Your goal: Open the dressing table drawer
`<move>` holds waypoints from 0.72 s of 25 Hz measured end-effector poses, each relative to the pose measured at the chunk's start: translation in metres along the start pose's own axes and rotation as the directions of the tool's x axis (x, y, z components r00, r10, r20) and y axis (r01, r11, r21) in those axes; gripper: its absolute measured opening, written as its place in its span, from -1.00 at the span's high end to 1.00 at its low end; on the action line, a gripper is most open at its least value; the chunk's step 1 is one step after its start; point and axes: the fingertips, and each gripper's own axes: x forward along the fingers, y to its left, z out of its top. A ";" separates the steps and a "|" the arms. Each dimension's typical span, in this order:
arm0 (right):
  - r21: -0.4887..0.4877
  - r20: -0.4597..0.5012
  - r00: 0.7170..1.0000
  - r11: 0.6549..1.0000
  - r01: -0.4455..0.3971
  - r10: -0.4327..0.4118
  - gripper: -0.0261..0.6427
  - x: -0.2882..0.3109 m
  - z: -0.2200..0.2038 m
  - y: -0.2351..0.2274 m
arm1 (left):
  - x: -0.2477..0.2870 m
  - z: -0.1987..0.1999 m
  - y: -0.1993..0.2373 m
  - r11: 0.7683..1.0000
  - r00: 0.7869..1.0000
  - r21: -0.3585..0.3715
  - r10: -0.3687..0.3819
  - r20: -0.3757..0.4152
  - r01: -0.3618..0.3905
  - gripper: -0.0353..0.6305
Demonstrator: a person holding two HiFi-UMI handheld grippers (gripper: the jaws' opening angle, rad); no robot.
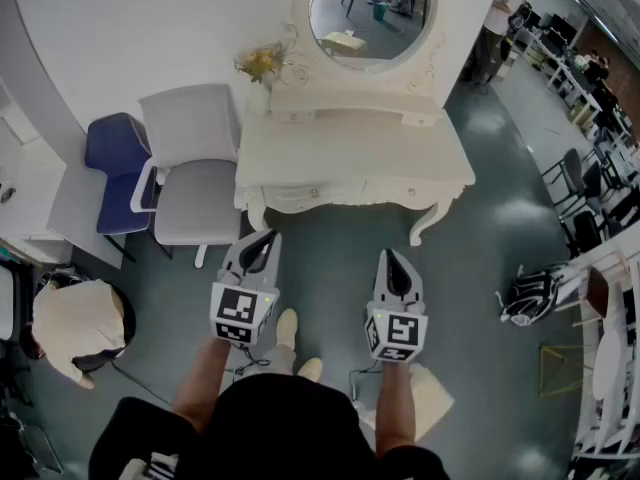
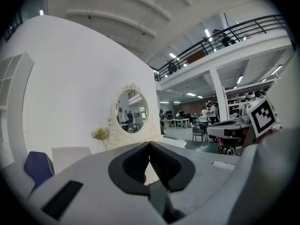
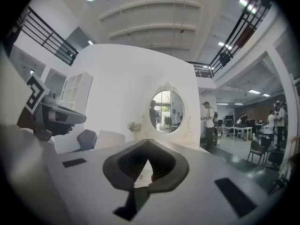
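Observation:
The white dressing table [image 1: 300,158] stands against the wall under a round mirror [image 1: 372,13]. Its drawer front [image 1: 350,194] with small knobs faces me and is closed. My left gripper [image 1: 268,236] hovers just short of the table's front left, jaws shut and holding nothing. My right gripper [image 1: 390,255] hangs a little further back, before the front right, also shut and holding nothing. In the left gripper view the tips [image 2: 149,143] meet below the mirror [image 2: 131,111]. The right gripper view shows its tips [image 3: 147,141] touching, with the table pale behind them.
A white chair [image 1: 195,168] and a blue chair [image 1: 118,158] stand left of the table. A vase of yellow flowers [image 1: 260,65] sits at its back left corner. A bag [image 1: 528,296] lies on the floor to the right. A person [image 1: 497,18] stands beyond the table.

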 end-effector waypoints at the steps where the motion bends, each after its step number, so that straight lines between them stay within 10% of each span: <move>1: -0.001 0.002 1.000 1.000 -0.001 0.001 0.93 0.002 0.000 0.000 | 0.002 0.000 0.001 1.000 1.000 -0.001 0.000 -0.001 0.000 0.88; 18: -0.027 -0.018 1.000 1.000 0.008 -0.008 0.92 0.107 -0.002 -0.006 | 0.095 -0.001 0.061 0.999 1.000 -0.021 -0.027 -0.006 0.027 0.88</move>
